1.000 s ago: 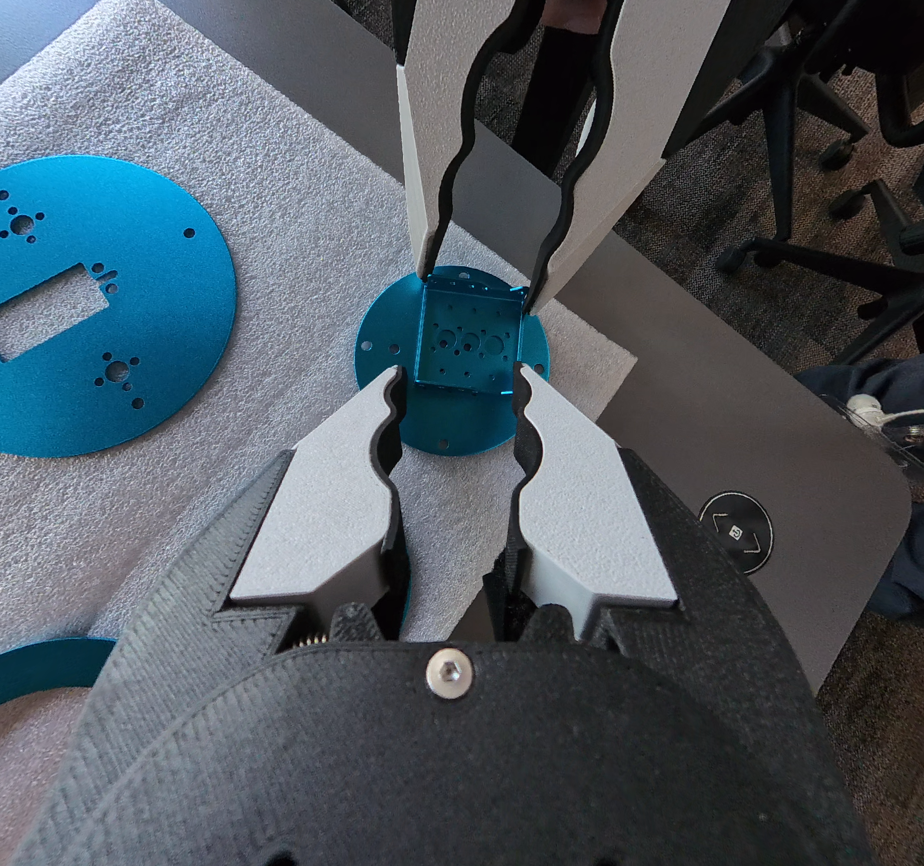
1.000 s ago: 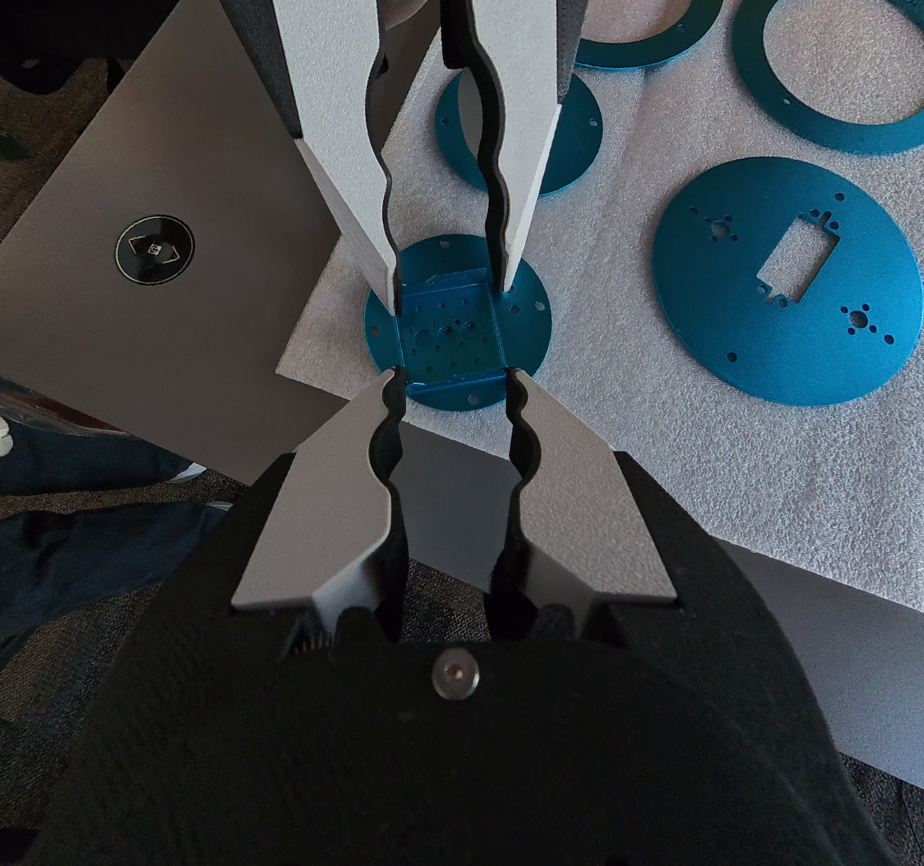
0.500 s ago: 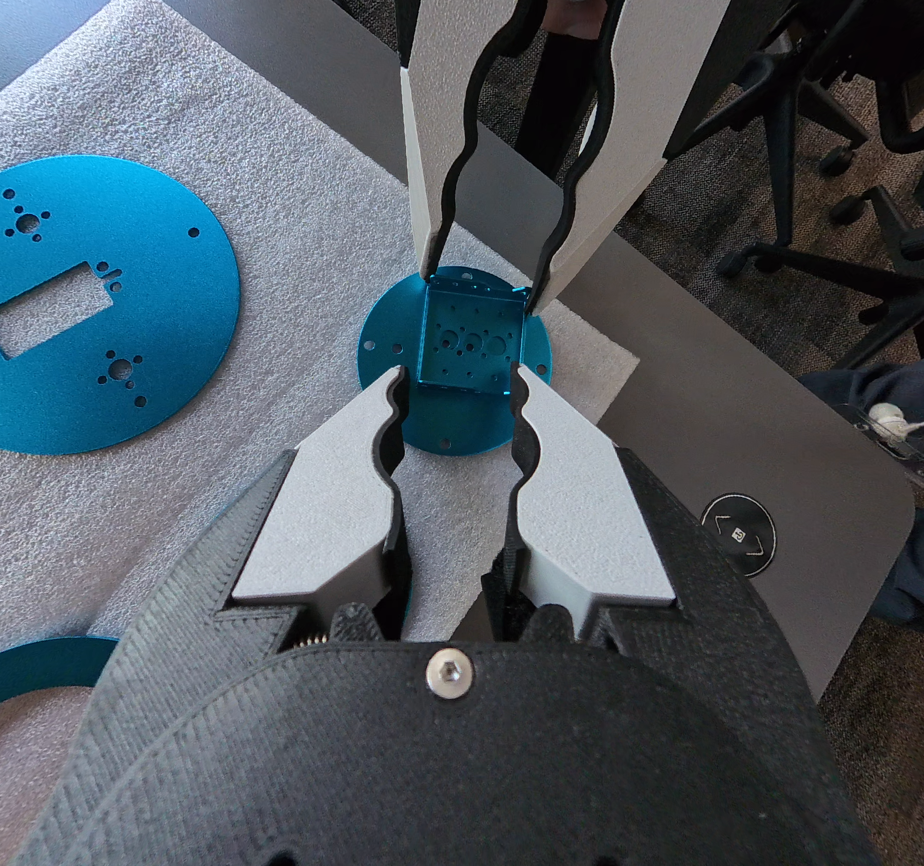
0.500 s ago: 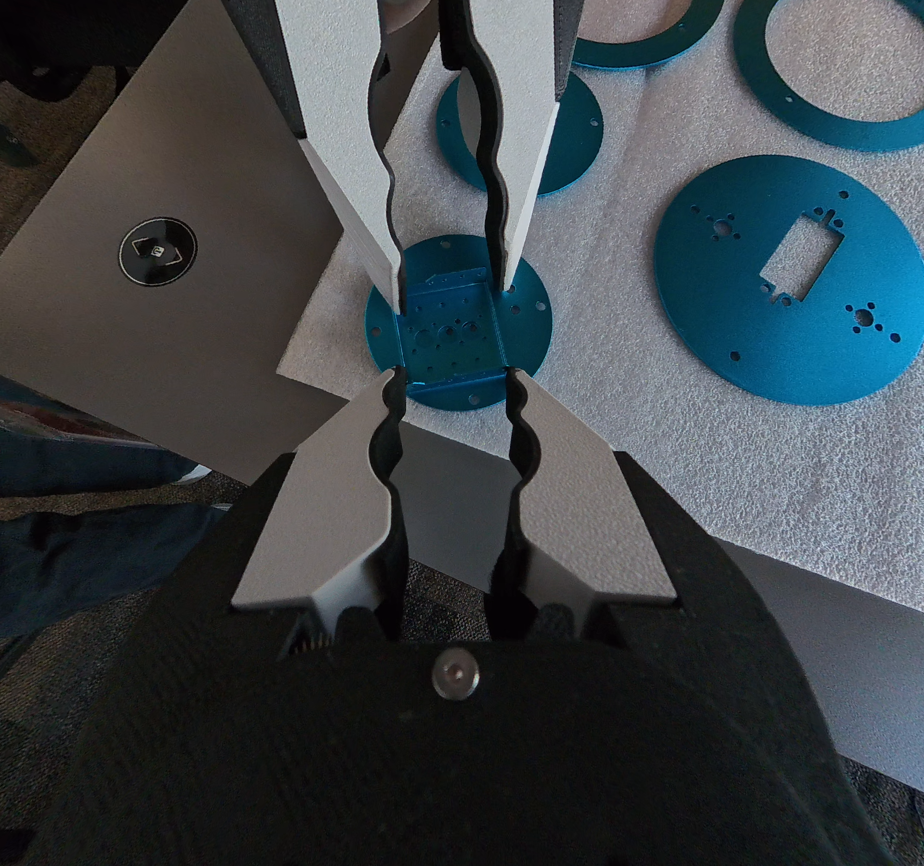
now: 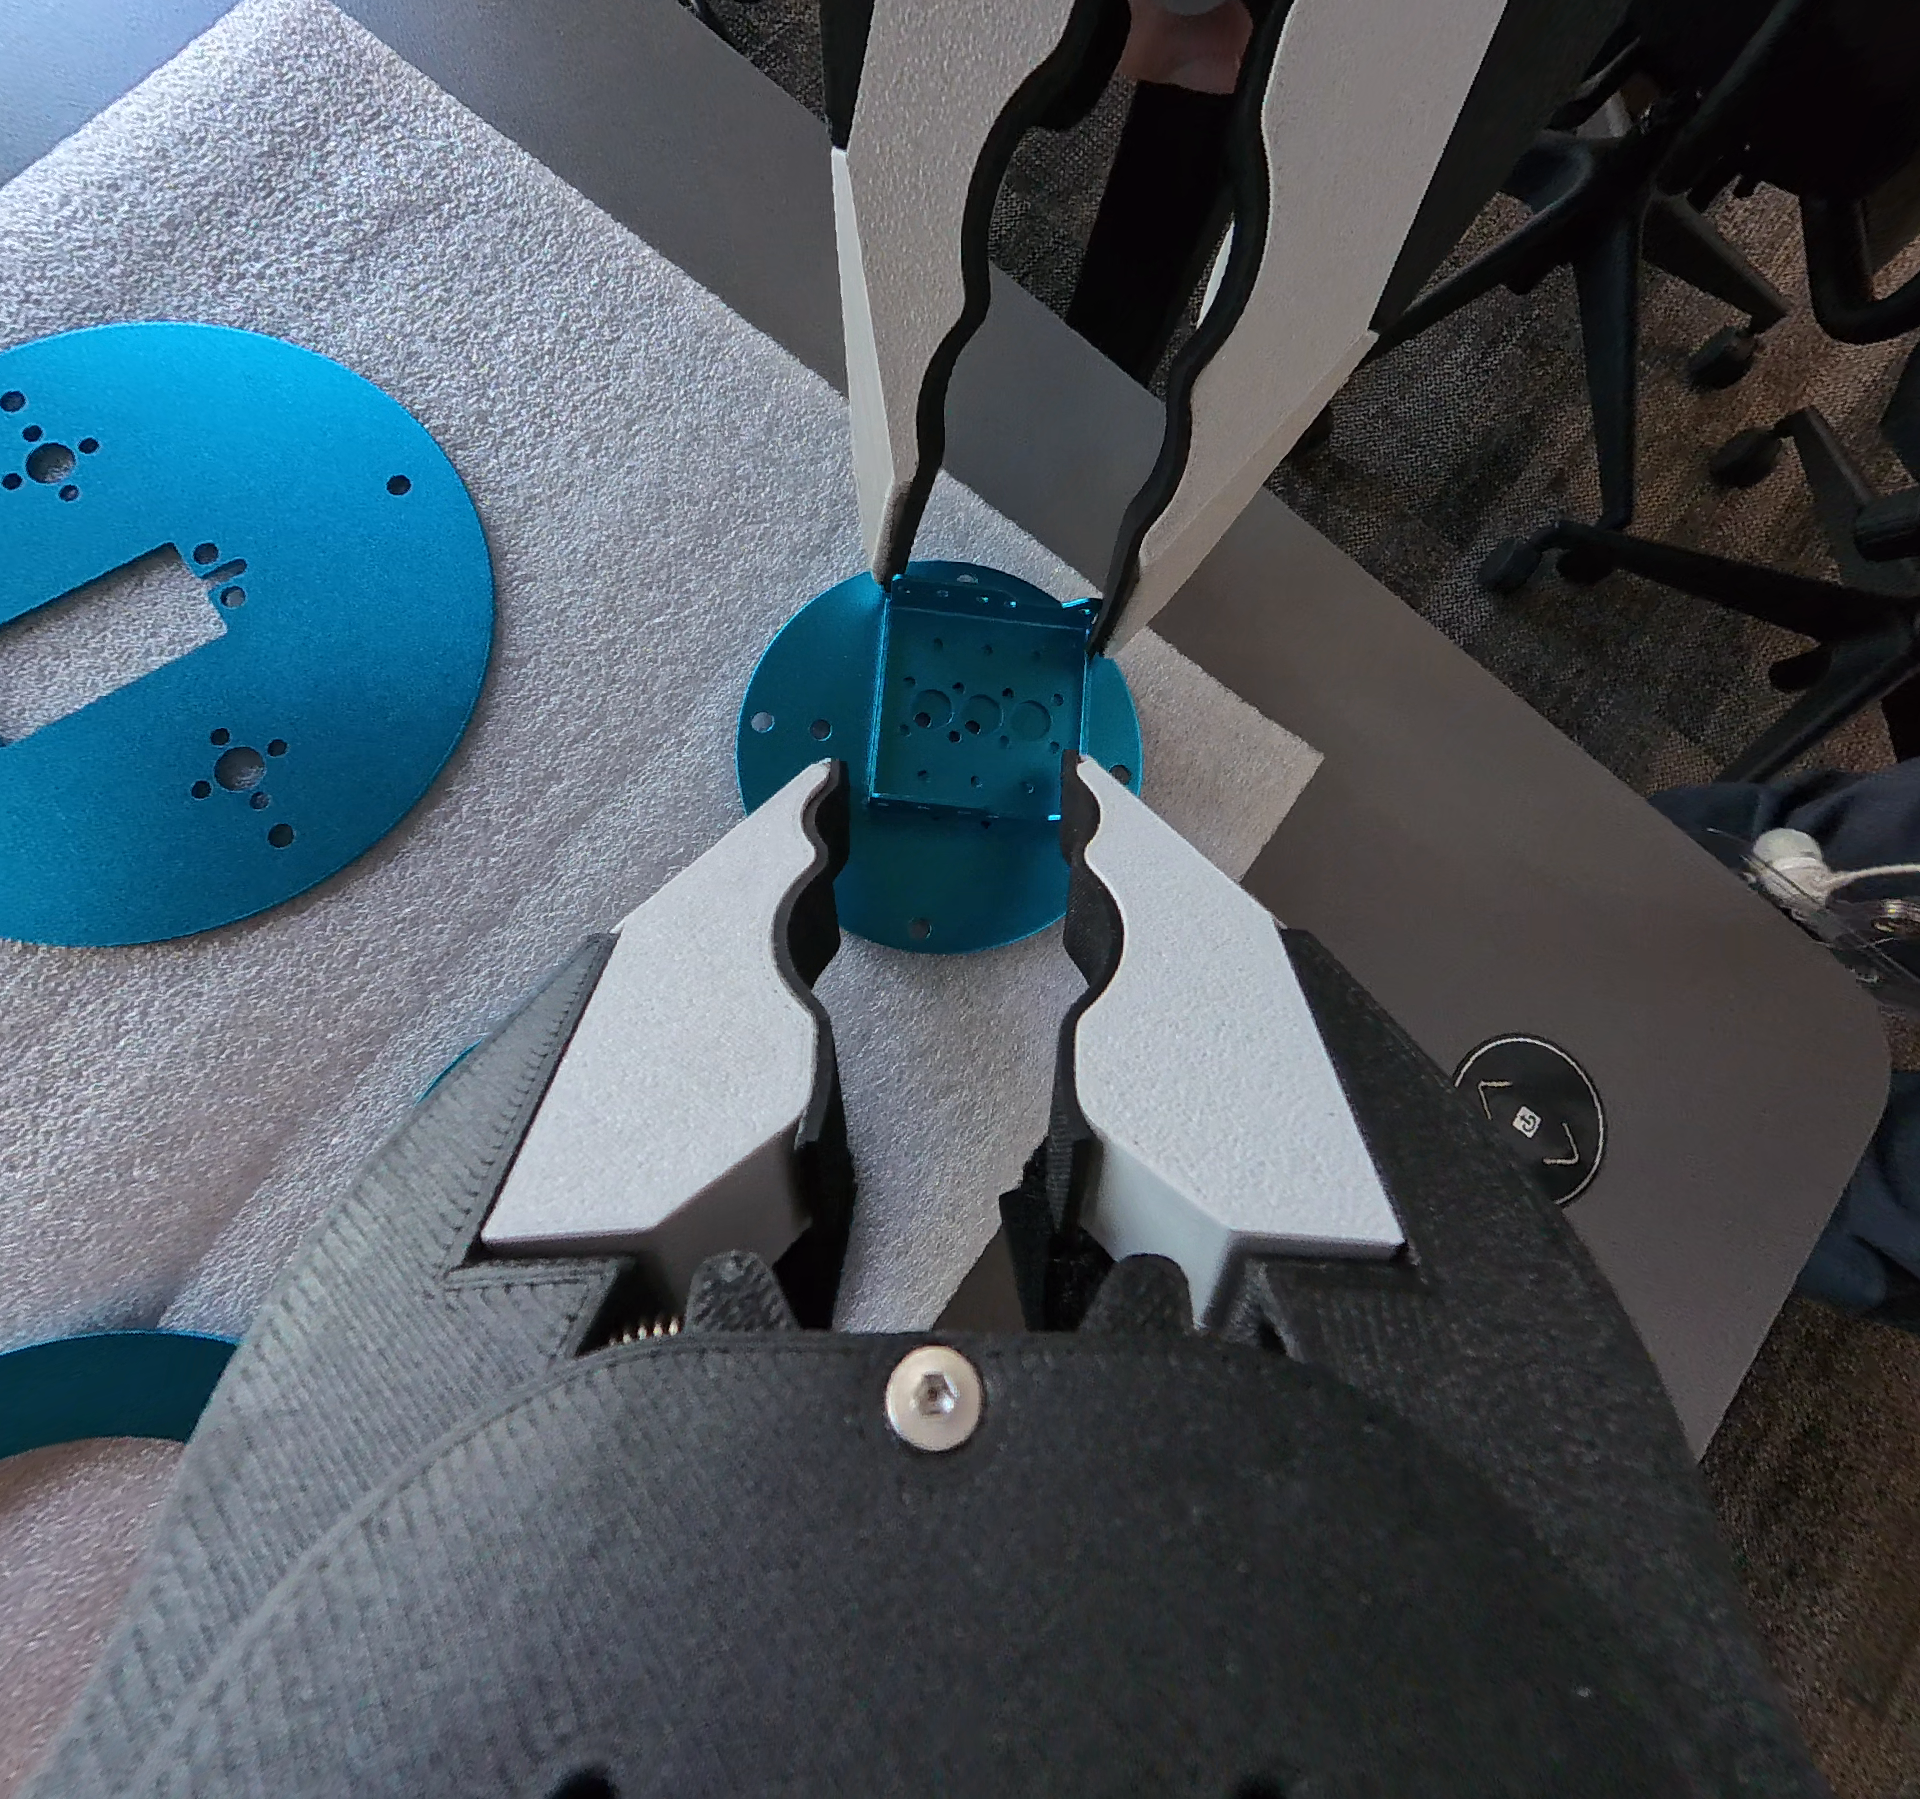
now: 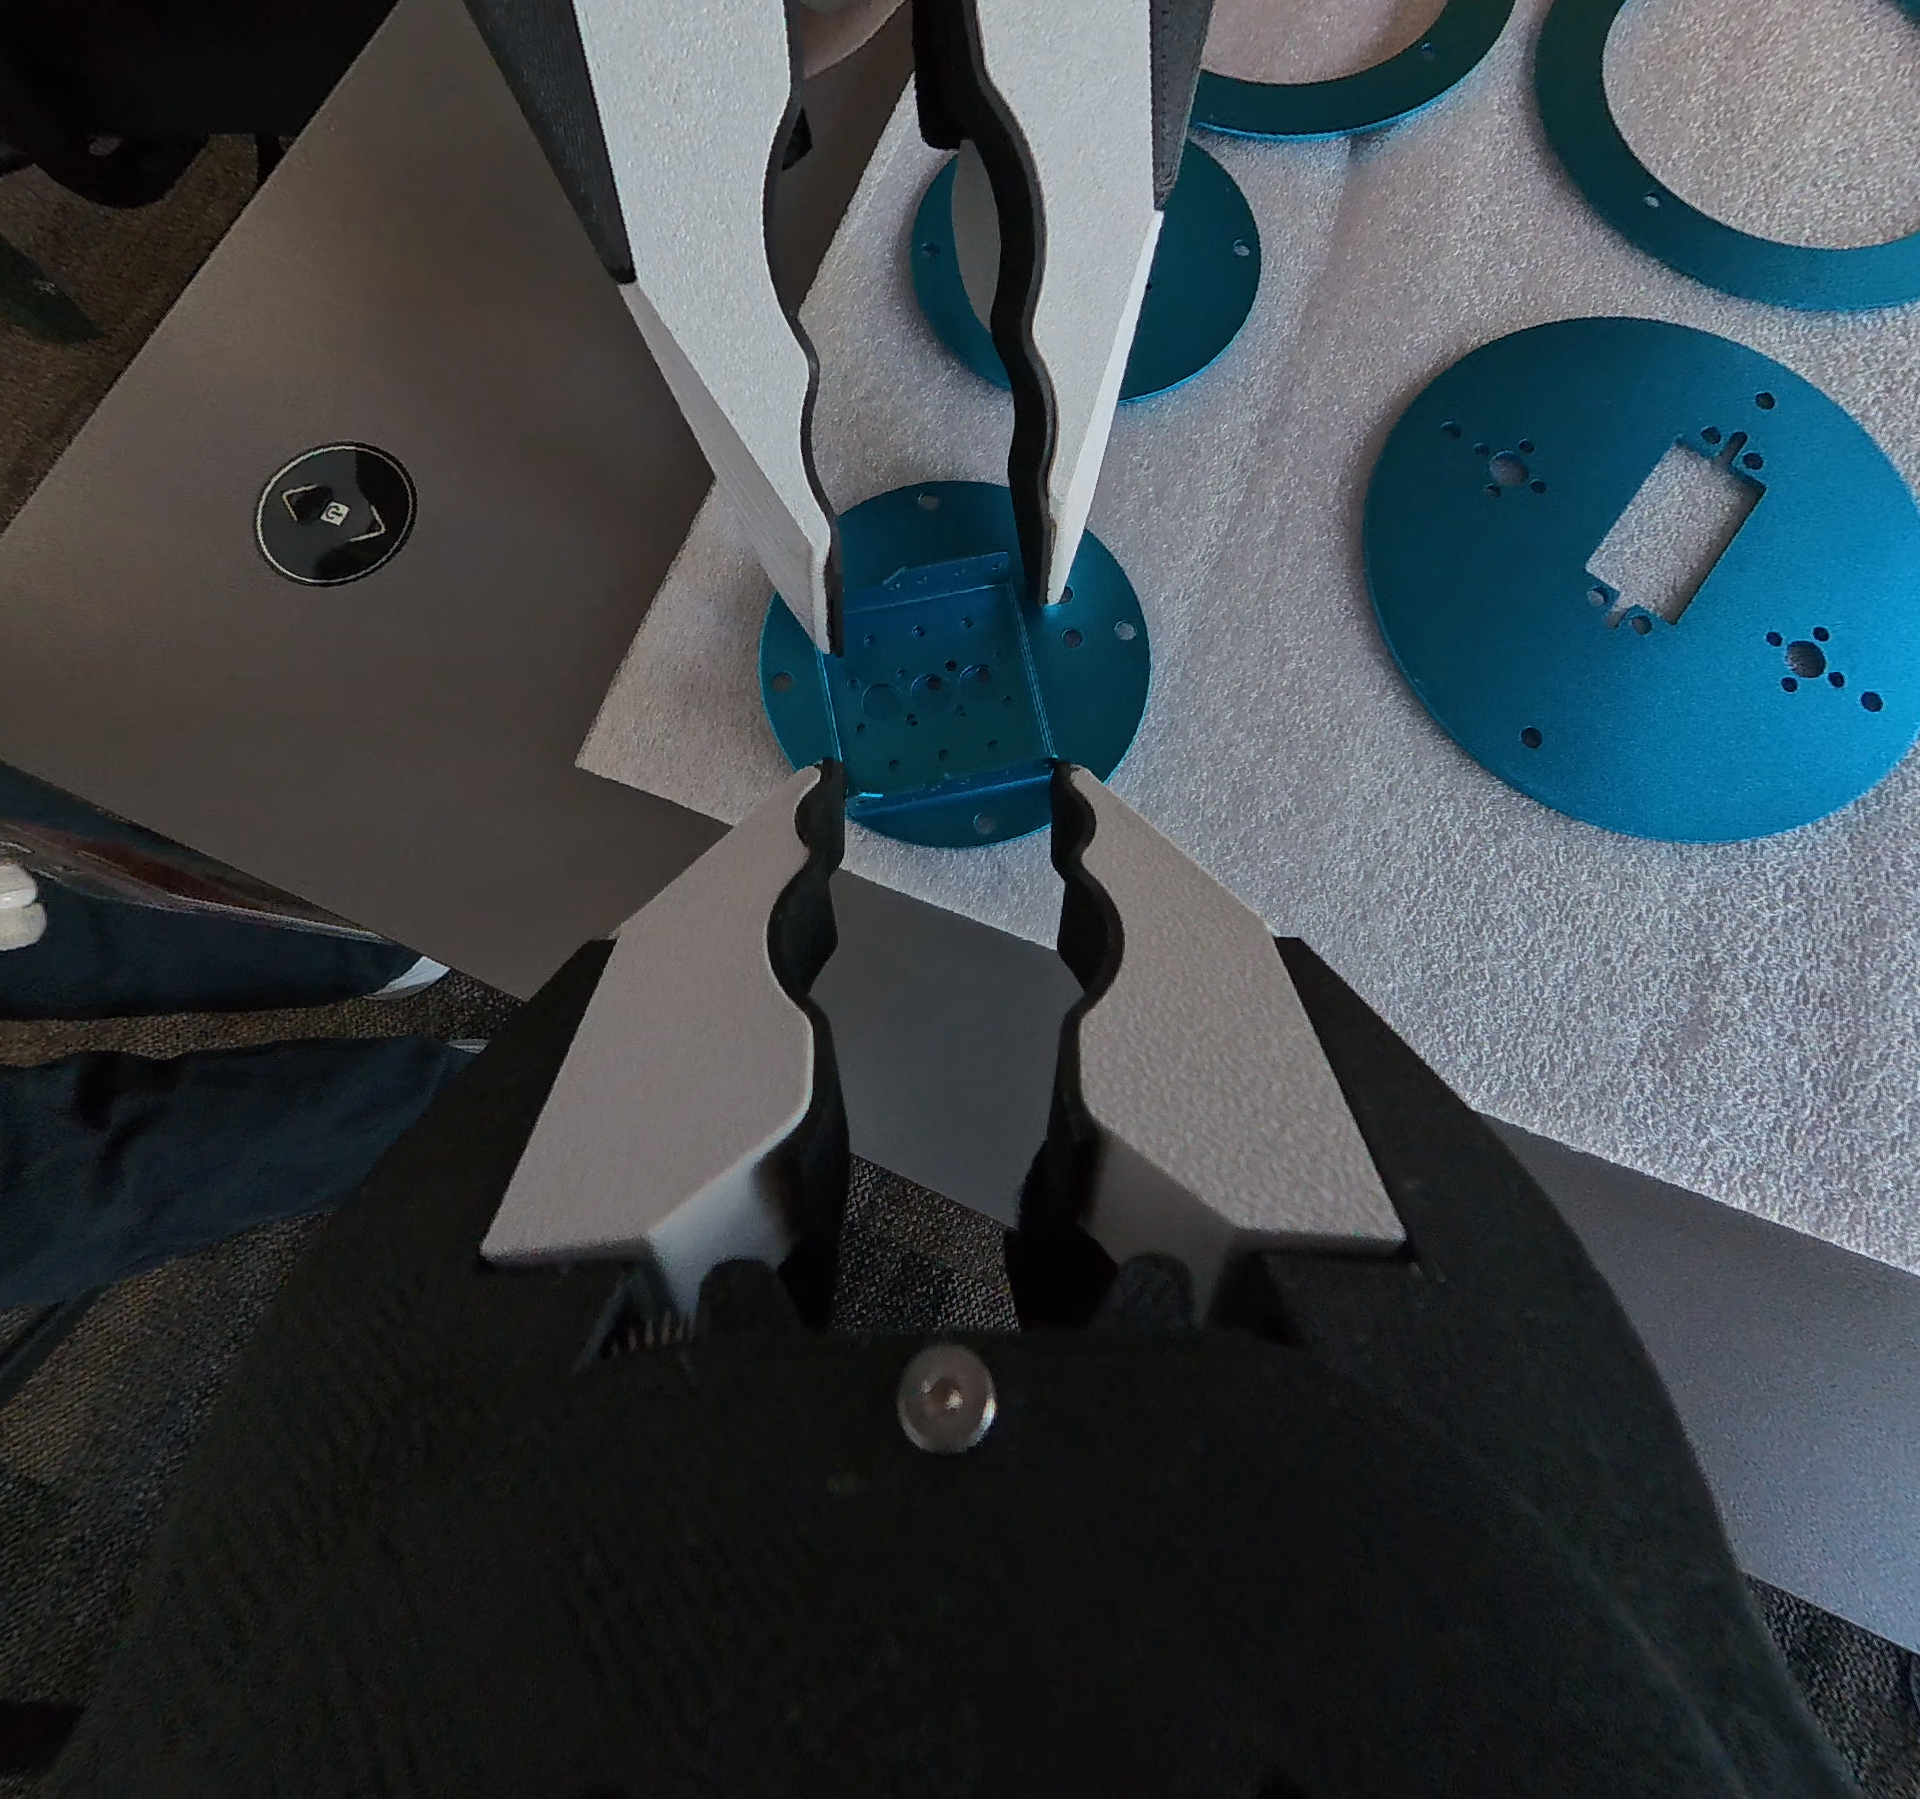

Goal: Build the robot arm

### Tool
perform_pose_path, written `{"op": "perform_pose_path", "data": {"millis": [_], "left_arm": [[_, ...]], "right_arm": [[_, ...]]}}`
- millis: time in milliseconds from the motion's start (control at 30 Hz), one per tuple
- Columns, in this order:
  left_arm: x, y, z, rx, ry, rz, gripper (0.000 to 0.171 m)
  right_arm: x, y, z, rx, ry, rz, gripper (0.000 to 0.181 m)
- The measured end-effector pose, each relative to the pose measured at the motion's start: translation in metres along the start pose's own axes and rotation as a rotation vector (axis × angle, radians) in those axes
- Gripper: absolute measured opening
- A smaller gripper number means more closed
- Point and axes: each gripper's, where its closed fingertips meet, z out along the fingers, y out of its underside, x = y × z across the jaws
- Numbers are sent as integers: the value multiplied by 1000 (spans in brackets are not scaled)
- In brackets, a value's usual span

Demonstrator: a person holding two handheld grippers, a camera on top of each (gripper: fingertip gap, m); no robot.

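A small blue U-shaped bracket (image 5: pixel 977 710) with several holes sits on a small blue disc (image 5: pixel 935 887) near the corner of a white foam mat (image 5: pixel 468 274). My left gripper (image 5: pixel 954 781) holds the bracket's near end between its fingertips. My right gripper (image 5: pixel 997 591) comes in from the far side and clasps the opposite end. In the right wrist view, my right gripper (image 6: pixel 943 778) grips the near end of the bracket (image 6: pixel 935 700) on the disc (image 6: pixel 1101 679), and the left gripper (image 6: pixel 940 606) grips the far end.
A large blue disc (image 6: pixel 1642 586) with a rectangular cut-out, two blue rings (image 6: pixel 1745 108) and a second small disc (image 6: pixel 1195 295) lie on the mat. The grey table (image 5: pixel 1507 866) bears a round black control (image 5: pixel 1527 1121). Office chairs (image 5: pixel 1714 295) stand beyond the table edge. Less than 4 cm separates the two grippers' tips. Both grippers' tips are roughly 12 centimetres from the round black control (image 5: pixel 1527 1121). Look for it in the right wrist view (image 6: pixel 337 511) too.
Both grippers stay clasped on the bracket over the small disc. The left wrist view has drifted slightly; nothing else has moved.
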Motion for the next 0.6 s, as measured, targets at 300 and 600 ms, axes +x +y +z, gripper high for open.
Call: {"op": "perform_pose_path", "data": {"millis": [300,600], "left_arm": [[14,4,-2,12,-1,-25,44],[17,9,-7,51,-16,-69,43]], "right_arm": [[-18,-4,3,2,2,-31,38],[-17,-5,3,30,37,-5,28]]}}
